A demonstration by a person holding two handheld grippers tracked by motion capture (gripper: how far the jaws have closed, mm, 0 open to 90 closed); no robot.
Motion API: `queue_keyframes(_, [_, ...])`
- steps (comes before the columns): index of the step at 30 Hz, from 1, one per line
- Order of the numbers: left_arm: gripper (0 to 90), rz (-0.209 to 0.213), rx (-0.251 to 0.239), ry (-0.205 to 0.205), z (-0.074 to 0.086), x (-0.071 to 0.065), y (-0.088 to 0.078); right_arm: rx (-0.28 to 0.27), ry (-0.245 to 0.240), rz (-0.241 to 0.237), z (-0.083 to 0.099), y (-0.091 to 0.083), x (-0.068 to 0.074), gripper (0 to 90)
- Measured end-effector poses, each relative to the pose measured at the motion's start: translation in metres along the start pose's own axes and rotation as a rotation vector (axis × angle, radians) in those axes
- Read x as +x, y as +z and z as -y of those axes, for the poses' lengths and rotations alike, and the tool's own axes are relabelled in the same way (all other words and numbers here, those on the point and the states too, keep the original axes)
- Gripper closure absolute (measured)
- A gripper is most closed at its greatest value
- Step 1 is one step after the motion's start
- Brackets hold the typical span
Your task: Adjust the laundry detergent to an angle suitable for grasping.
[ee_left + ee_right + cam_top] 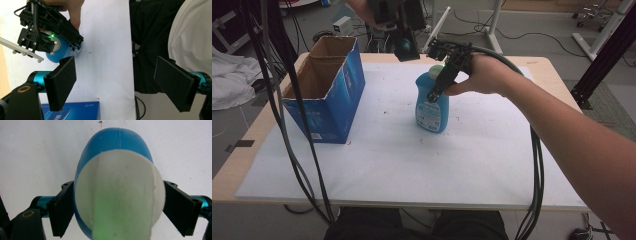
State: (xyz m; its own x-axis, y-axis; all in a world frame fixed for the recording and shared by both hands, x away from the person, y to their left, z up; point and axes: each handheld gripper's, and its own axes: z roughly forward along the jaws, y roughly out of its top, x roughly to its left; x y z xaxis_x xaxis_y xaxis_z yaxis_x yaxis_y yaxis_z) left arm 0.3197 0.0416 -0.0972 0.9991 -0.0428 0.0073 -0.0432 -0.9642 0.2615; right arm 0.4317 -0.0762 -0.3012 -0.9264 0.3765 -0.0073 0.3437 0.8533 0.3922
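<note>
Right gripper [119, 207] clamped from above on the blue plastic bottle with the white cap [117, 195], black pads hard against both flanks of the body just under the cap. Left gripper [117, 82] held high beyond the far table edge at about twelve o'clock from the bottle, jaws spread wide with nothing between them. Bottle upright near the middle of the white foam sheet [412, 165] covering the wooden table, label toward the near side. Open blue cardboard box [328, 87] at roughly nine o'clock from the bottle, well apart, flaps up and hollow showing. Black cables [292, 145] draped down across the box's near corner toward six o'clock. Likely step: lift and carry toward the box. Risks from here: a grip high on a rounded, smooth body, so a slip or a swing of the heavy bottom on lifting; a tilt against the box wall if carried too low; snagging on the hanging cables during the crossing toward nine o'clock.
</note>
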Motion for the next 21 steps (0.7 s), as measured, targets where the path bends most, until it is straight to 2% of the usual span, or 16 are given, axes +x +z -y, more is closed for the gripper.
queue_keyframes(10, [18.1,0.001,0.001,-0.001,0.0003,0.0003,0.0007,0.007,-0.002,0.007,0.0001,0.0000,-0.0003,18.0])
queue_keyframes(12, [18.1,0.002,0.001,-0.002,0.0003,0.0004,0.0010,0.006,-0.010,0.001,0.0003,-0.0004,-0.0006,25.7])
queue_keyframes(21, [18.1,0.001,0.002,-0.003,0.0000,-0.0003,0.0013,0.002,-0.008,0.001,0.0004,-0.0019,-0.0010,25.7])
